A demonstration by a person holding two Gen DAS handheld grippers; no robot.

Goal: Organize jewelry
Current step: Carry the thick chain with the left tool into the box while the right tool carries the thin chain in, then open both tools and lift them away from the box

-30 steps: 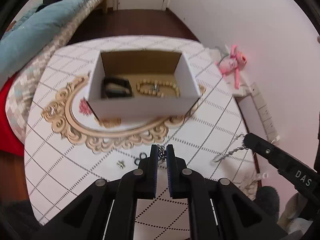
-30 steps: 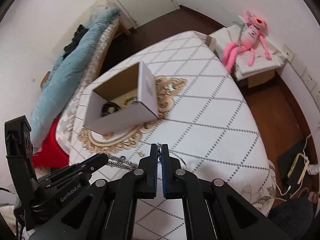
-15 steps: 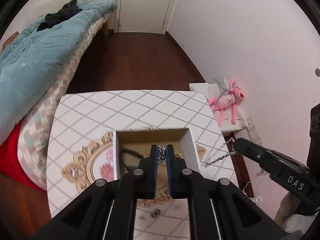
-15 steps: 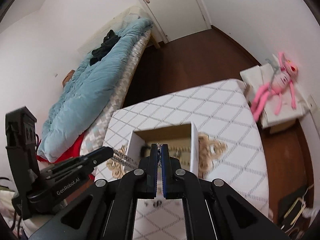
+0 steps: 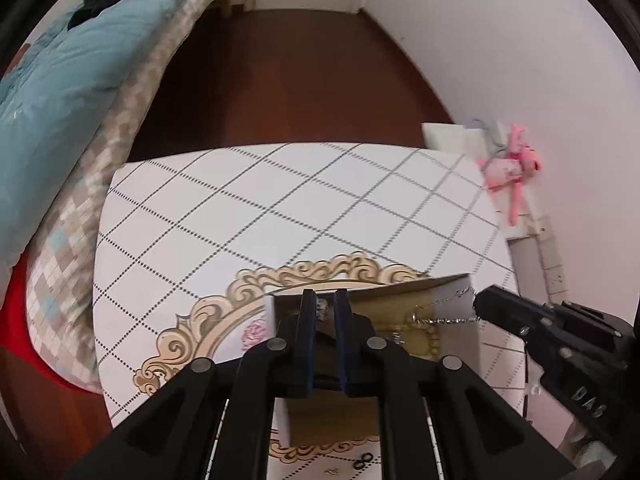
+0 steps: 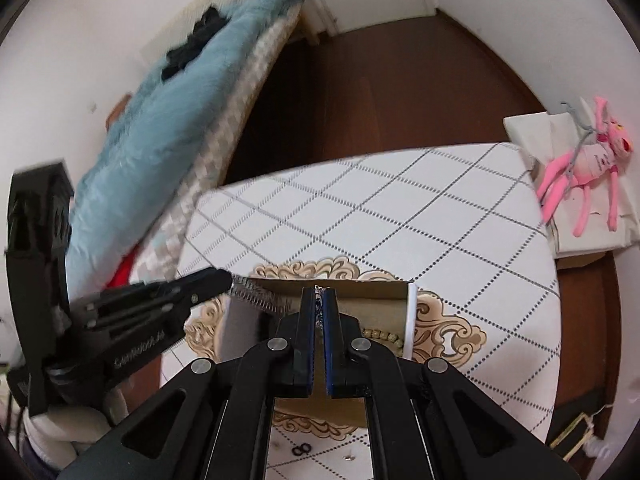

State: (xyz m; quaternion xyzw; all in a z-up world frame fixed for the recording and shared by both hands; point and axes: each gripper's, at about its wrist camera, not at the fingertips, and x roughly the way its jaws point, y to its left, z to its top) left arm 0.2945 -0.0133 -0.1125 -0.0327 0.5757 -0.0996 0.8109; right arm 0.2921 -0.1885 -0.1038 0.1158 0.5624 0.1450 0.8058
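Observation:
A silver chain (image 5: 450,310) hangs stretched between my two grippers, over an open white cardboard box (image 5: 460,286). My left gripper (image 5: 323,309) is shut on one end of the chain. My right gripper (image 6: 319,308) is shut on the other end; it shows in the left wrist view (image 5: 478,306) at the right. The chain (image 6: 256,300) runs from the left gripper (image 6: 228,280) toward the box (image 6: 410,320). A wooden bead bracelet (image 6: 380,335) lies inside the box. The box floor is mostly hidden by my fingers.
The box stands on a round table (image 5: 240,216) with a white diamond-pattern cloth and gold ornament. Small black rings (image 6: 302,449) and a small earring (image 6: 348,458) lie on the cloth near me. A bed with a blue quilt (image 5: 60,80) is left; a pink plush toy (image 6: 580,176) right.
Both grippers have moved forward and down with the chain, so the box now sits directly under the fingertips and the near table part has dropped out of sight.

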